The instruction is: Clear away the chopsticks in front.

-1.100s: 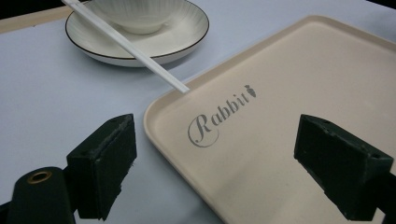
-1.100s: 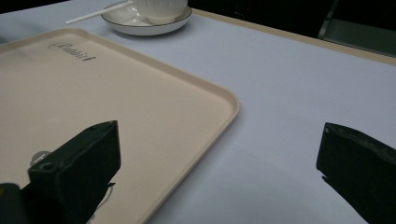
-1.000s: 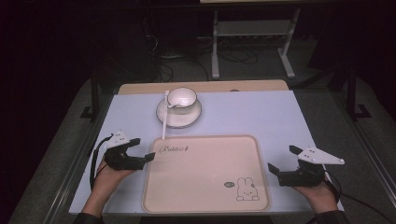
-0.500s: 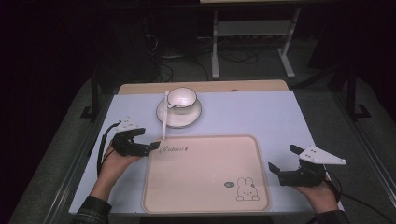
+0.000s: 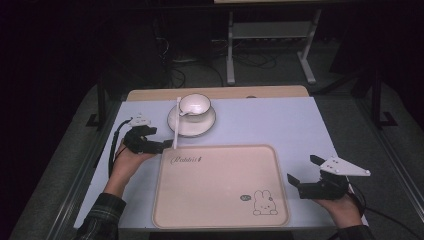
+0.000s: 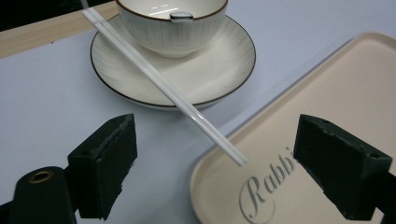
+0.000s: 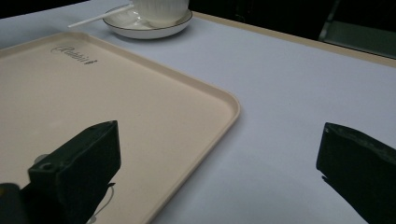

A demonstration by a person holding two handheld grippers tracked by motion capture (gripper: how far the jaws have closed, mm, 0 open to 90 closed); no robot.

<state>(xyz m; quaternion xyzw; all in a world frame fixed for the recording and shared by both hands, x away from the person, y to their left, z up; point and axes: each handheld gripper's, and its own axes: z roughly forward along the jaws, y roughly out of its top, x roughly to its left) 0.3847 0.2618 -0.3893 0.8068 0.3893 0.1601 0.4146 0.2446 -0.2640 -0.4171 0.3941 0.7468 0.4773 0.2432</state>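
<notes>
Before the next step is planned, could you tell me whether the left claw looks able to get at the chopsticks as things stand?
Probably yes. The left claw is open, with the near tip of the chopsticks lying between its jaws, over the tray corner. Nothing lies between them; the far end leans on the saucer.

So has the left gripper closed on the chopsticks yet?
No, in the left gripper view the left gripper is open, its jaws either side of the chopsticks tip without touching.
</notes>
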